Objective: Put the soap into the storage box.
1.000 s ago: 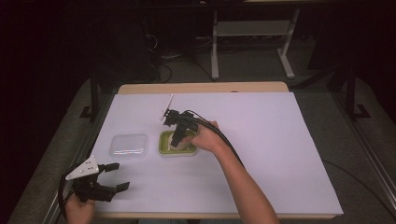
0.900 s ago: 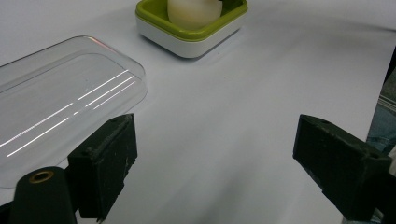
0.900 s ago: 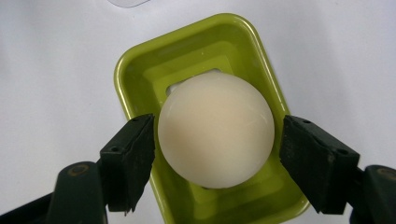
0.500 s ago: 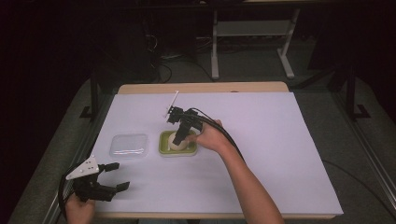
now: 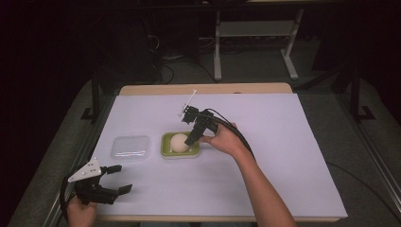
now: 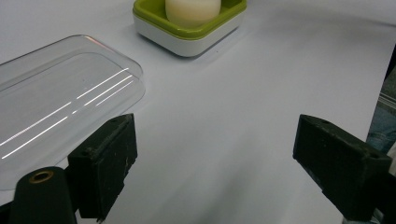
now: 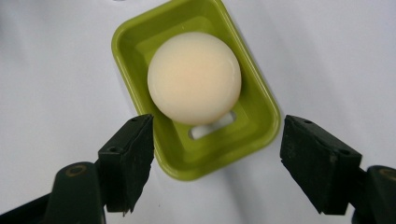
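Green soap dish (image 7: 261, 116) with pale round soap (image 7: 194, 77): your right hand-held gripper (image 7: 215, 163), jaws spread, has lifted slightly, soap apparently released.

A white-covered table (image 5: 283, 170) (wooden edge showing at twelve o'clock) carries two things. A green soap dish (image 5: 179, 145) sits near centre, a clear lid (image 5: 130, 147) at its nine o'clock.
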Available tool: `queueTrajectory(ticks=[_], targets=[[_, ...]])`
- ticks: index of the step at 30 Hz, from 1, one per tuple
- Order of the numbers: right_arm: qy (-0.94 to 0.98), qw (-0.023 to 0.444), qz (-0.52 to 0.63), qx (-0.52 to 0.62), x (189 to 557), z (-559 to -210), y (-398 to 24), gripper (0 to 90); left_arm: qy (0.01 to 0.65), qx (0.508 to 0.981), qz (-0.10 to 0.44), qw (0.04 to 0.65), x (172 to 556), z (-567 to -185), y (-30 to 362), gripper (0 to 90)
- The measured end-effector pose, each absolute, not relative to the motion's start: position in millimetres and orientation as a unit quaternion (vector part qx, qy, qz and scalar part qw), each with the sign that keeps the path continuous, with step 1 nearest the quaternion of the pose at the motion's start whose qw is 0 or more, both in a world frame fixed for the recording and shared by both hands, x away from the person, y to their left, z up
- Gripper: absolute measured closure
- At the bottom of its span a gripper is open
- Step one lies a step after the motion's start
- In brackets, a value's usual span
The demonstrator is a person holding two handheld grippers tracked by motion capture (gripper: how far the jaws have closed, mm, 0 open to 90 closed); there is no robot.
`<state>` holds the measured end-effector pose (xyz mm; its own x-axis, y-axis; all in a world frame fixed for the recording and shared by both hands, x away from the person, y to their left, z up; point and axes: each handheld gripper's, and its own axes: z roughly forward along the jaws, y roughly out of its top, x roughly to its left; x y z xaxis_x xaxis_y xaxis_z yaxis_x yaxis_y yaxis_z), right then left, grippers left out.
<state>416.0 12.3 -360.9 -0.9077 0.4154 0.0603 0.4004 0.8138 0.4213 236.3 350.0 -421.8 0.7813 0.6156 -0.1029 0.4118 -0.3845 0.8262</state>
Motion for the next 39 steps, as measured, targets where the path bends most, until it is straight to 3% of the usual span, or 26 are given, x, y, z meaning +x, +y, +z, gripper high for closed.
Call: queueTrajectory(ticks=[39], targets=[[0.936,0.033,0.237,0.258,398,-359,-62,25.7,0.309,0.826,0.113,0.457,235,-422,349,12.9]])
